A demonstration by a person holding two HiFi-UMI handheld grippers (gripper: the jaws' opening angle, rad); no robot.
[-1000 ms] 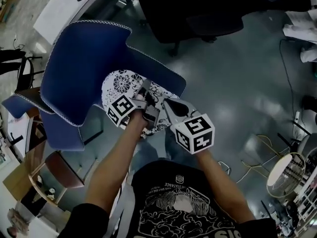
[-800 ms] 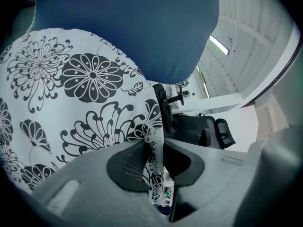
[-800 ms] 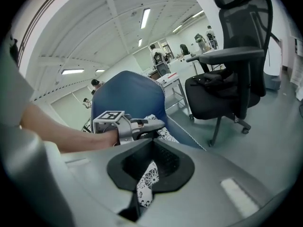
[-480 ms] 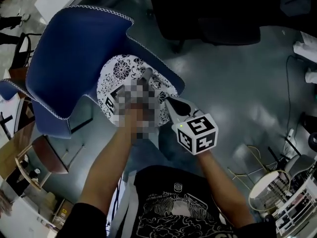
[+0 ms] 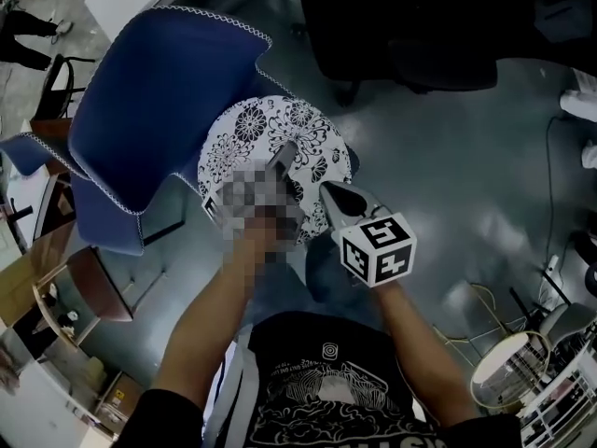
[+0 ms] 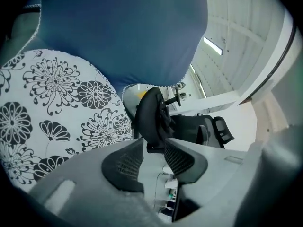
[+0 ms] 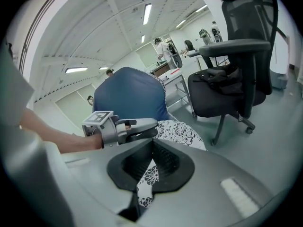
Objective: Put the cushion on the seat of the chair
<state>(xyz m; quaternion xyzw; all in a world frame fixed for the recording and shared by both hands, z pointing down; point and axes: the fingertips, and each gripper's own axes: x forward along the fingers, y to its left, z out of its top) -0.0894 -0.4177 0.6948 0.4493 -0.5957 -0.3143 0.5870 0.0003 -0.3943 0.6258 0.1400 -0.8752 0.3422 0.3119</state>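
Note:
The round white cushion (image 5: 280, 129) with black flowers lies on the seat of the blue chair (image 5: 149, 110), close against its backrest. My left gripper (image 5: 280, 161) reaches over the cushion's near part. In the left gripper view its jaws (image 6: 152, 145) are opening with nothing between them, and the cushion (image 6: 52, 103) lies to their left below the chair's back (image 6: 123, 27). My right gripper (image 5: 328, 192) is at the cushion's near right edge. In the right gripper view it (image 7: 152, 143) is shut on the cushion's flowered edge, with the rest of the cushion (image 7: 182, 131) beyond.
A black office chair (image 5: 420, 35) stands just beyond the blue chair on the grey floor. A brown wooden piece (image 5: 89, 287) is at the left. At the lower right are a wire basket (image 5: 508, 371) and cables (image 5: 485, 297). People (image 7: 161, 46) stand far behind.
The cushion has settled further back and flatter on the seat, and more of its top shows. Both grippers stayed at its near edge and sank a little with it.

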